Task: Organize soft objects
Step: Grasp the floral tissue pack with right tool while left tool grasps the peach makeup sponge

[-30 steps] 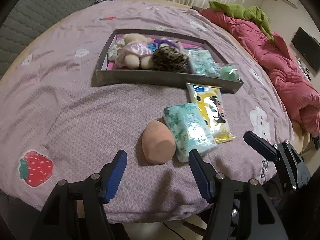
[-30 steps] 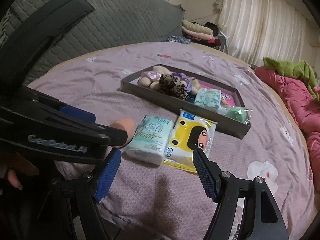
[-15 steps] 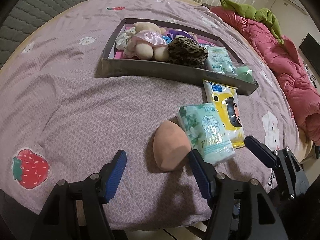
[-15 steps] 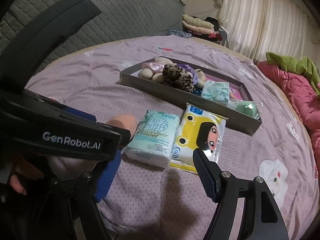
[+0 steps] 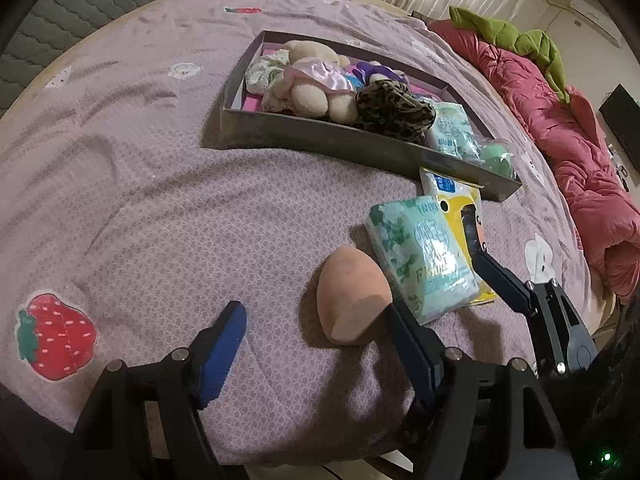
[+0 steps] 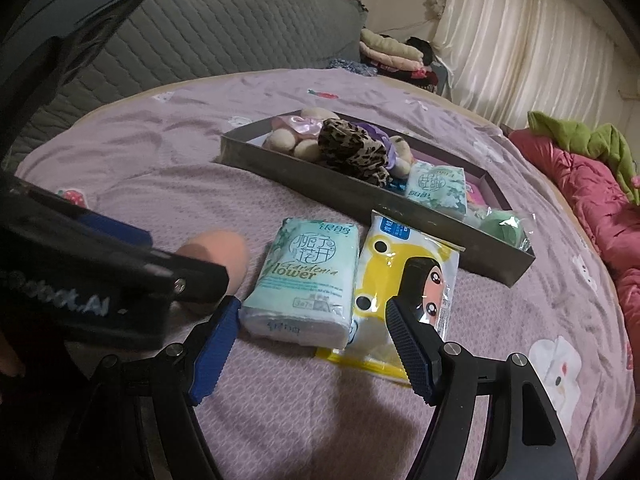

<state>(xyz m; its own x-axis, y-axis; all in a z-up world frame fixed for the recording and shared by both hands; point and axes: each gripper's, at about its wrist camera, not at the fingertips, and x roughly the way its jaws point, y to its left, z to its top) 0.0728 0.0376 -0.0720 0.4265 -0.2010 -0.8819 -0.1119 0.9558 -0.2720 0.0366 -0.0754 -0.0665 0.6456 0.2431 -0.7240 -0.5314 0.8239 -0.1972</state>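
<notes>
Sponge [image 5: 352,294] lies on the bedspread [image 5: 160,208], touching the tissue pack [image 5: 424,260], short of the tray [image 5: 320,136]. My left gripper [image 5: 316,336] is opening, nothing pressed yet; my right gripper [image 6: 312,336] gapes empty. Light and squashy, I'd guess: pinch its fat middle gently.

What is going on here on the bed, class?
A person is tidying soft items into a grey tray. The left gripper, jaws opening, hangs by a peach sponge. The right gripper, jaws open, hangs over a mint tissue pack. Nothing is held. A yellow packet also lies outside the tray.
</notes>
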